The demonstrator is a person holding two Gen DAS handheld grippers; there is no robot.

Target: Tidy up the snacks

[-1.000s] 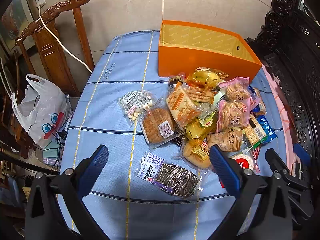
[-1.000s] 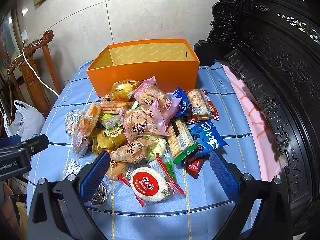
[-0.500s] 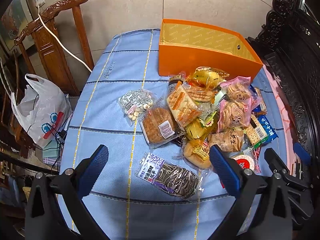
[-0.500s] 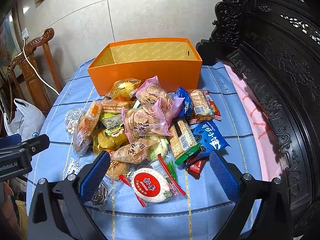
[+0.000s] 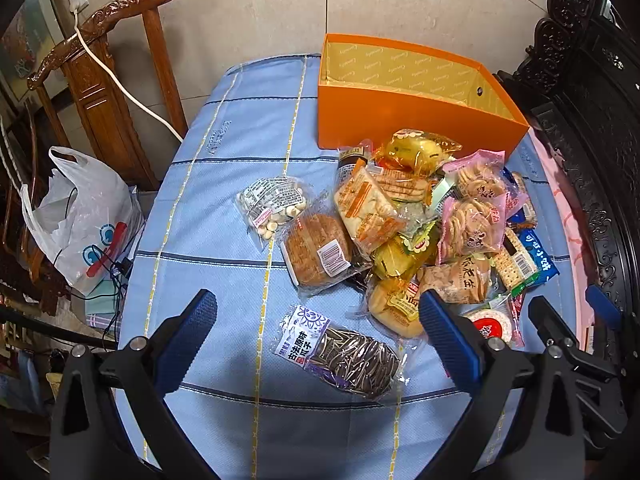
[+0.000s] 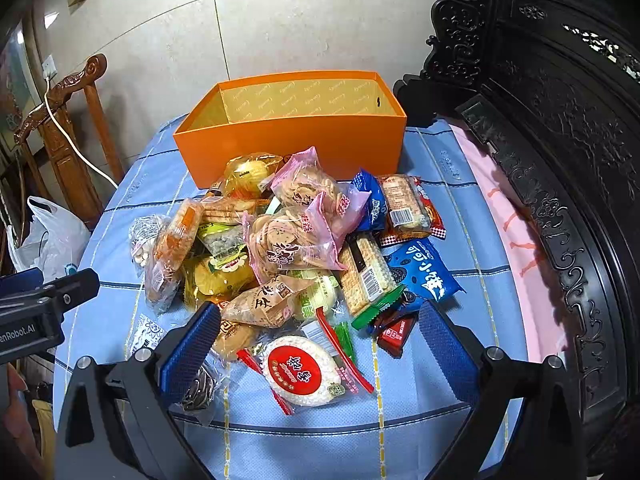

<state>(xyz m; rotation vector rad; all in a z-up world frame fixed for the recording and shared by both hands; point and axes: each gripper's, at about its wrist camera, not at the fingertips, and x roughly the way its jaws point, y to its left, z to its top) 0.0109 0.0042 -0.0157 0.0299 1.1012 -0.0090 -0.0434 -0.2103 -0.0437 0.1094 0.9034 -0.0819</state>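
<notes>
Hovering over a table draped in a light blue woven cloth (image 5: 208,216) with yellow and navy stripes, the left gripper (image 5: 318,334) holds its two blue ribbed pads wide apart, with nothing between them. The right gripper (image 6: 318,344) is likewise spread wide and empty above the near edge of the snack pile.

One rectangular orange cardboard box (image 6: 292,140) stands open-topped at the far side of the cloth, its pale yellow lining bare. Just in front of it lies the heap of crinkly plastic-wrapped snacks. Two pink-edged clear bags of round rice crackers (image 6: 296,236) sit on top, one partly over the other. One glossy blue cookie packet (image 6: 424,268) lies at the heap's right side, beside one long green-ended pack of square crackers (image 6: 366,276). One round white rice cake with a red label (image 6: 300,372) lies nearest the right gripper.

Set apart on the left are three items: one clear bag of striped sunflower seeds (image 5: 340,352) between the left gripper's pads in view, one round brown cake in clear wrap (image 5: 320,250), and one small bag of pale nuts (image 5: 272,204).

One carved wooden chair (image 5: 100,64) stands beyond the table, a white plastic bag (image 5: 80,216) beside it.
</notes>
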